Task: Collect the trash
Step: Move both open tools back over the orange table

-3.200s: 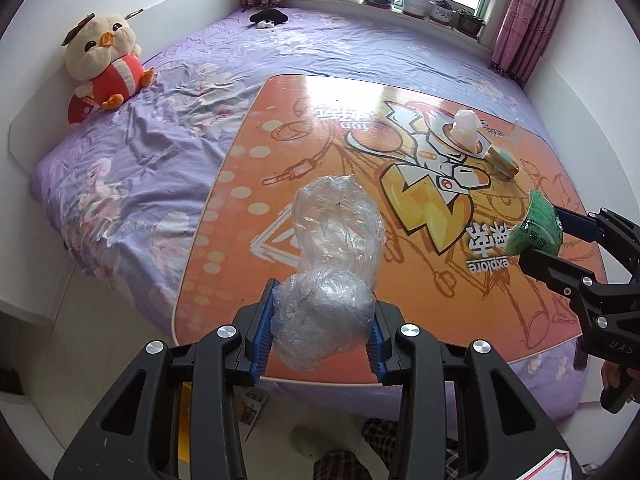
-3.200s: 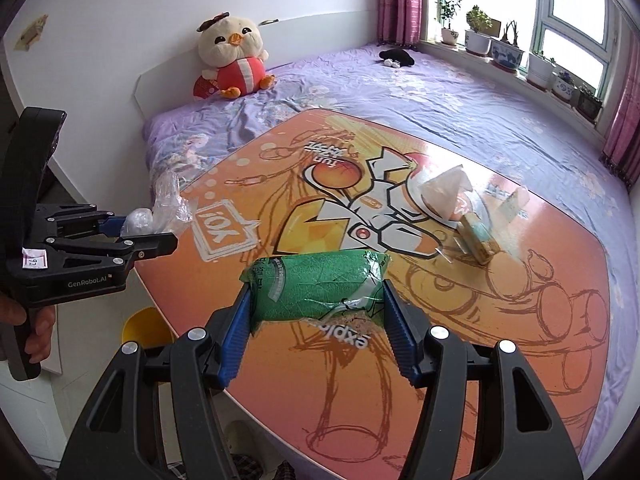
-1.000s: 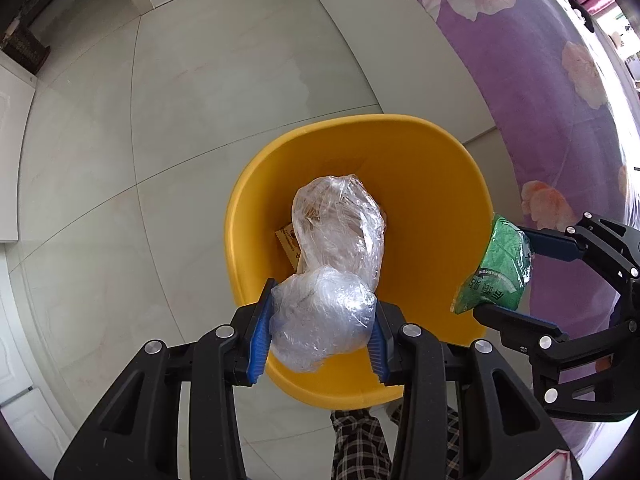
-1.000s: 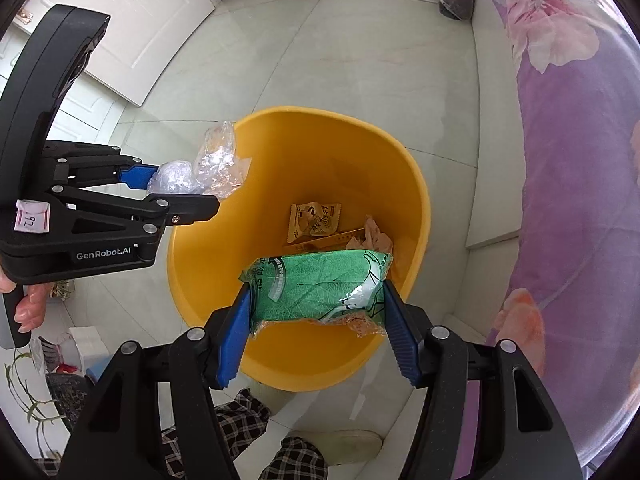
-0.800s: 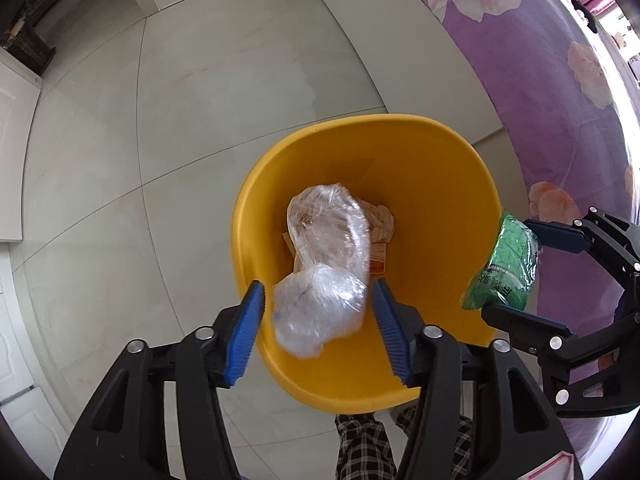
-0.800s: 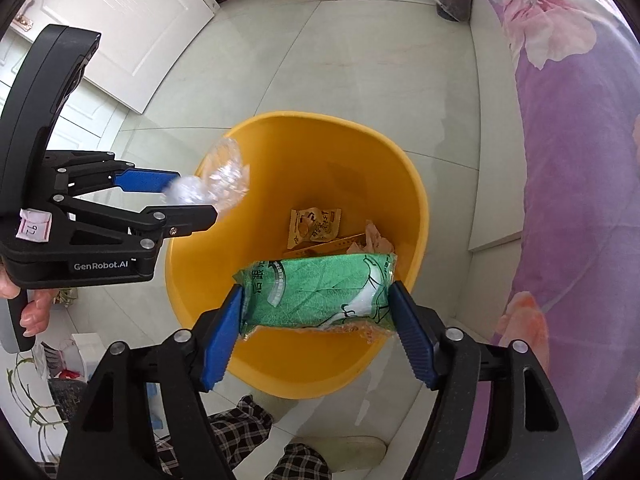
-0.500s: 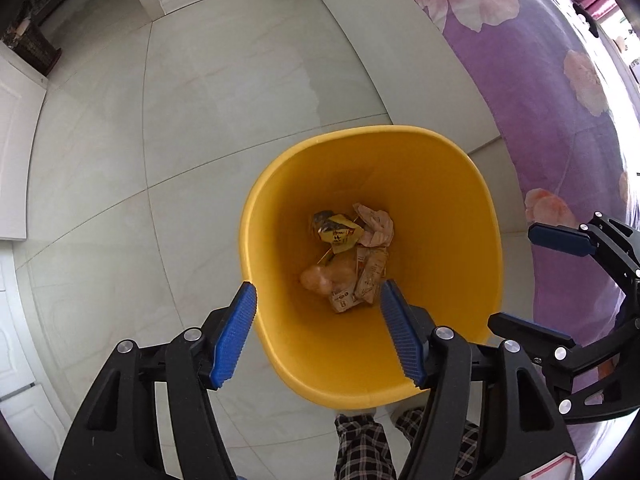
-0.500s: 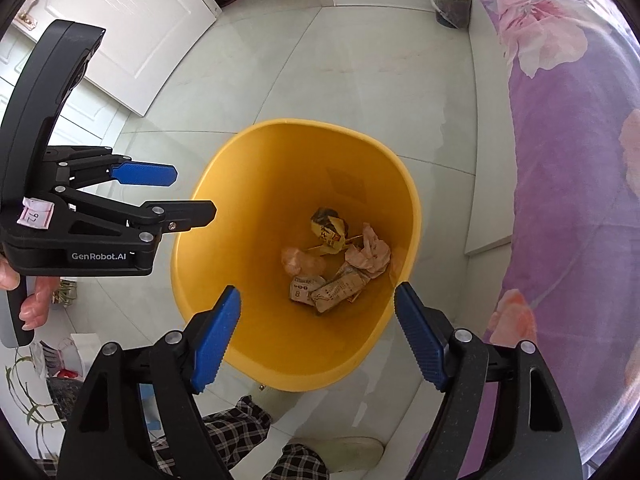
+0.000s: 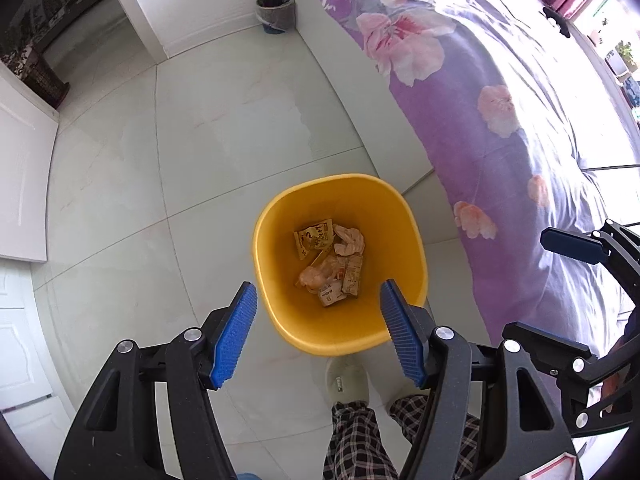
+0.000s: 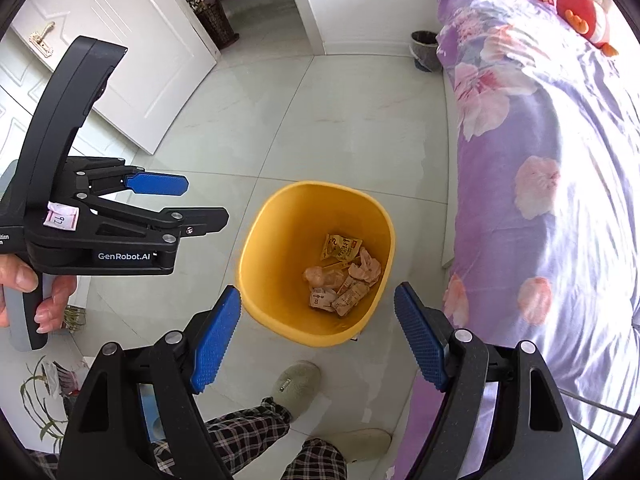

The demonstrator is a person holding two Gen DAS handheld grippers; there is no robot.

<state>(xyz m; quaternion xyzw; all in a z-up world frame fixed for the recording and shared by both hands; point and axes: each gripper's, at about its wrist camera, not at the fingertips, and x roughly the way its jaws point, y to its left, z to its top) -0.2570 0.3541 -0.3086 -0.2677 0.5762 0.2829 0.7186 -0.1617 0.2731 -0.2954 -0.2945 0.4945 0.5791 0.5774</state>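
From my remote feed, the yellow bin (image 9: pixel 416 248) looks like smooth, slightly glossy plastic, holding crinkled paper and foil-like wrappers (image 9: pixel 332 264). The floor (image 9: pixel 224 128) is polished pale tile with a soft sheen, while the bedspread (image 9: pixel 520 160) is purple floral cloth with a faint satin lustre. My left gripper (image 9: pixel 318 332) and right gripper (image 10: pixel 318 340) show matt black plastic, bright metal screw heads and blue pads (image 9: pixel 234 336) with a fine ribbed texture.
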